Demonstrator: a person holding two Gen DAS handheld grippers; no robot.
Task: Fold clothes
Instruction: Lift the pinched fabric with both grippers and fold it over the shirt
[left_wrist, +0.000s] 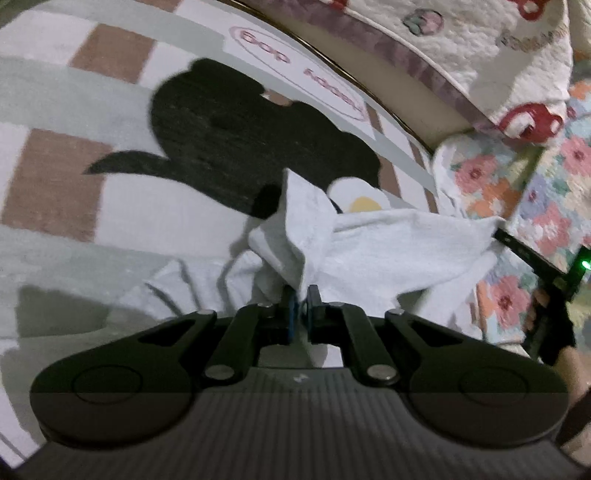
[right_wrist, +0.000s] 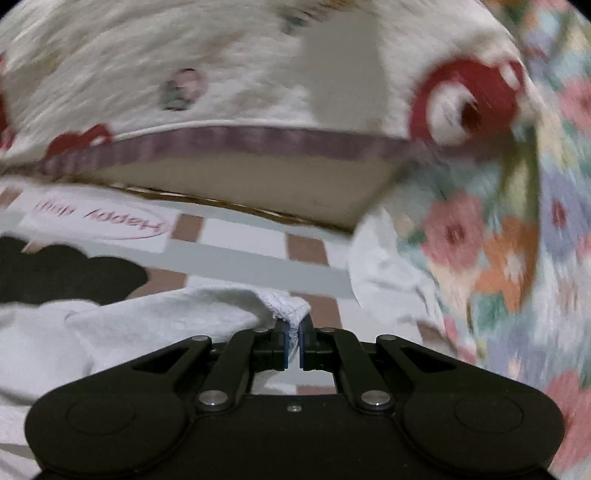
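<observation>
A white terry garment (left_wrist: 369, 251) hangs stretched between both grippers above a checked rug. My left gripper (left_wrist: 302, 295) is shut on a bunched part of the cloth, which rises in a peak just ahead of the blue pads. In the left wrist view the right gripper (left_wrist: 517, 243) shows at the far right, pinching the cloth's other end, with a person's hand behind it. From the right wrist camera, my right gripper (right_wrist: 294, 328) is shut on a hemmed corner of the white garment (right_wrist: 155, 314), whose bulk trails off to the left.
The rug (left_wrist: 74, 122) has brown and grey checks, a black cat shape (left_wrist: 236, 140) and a pink oval label. A bed edge with a white quilt (right_wrist: 221, 74) with red prints runs behind. A floral blanket (right_wrist: 498, 251) hangs at the right.
</observation>
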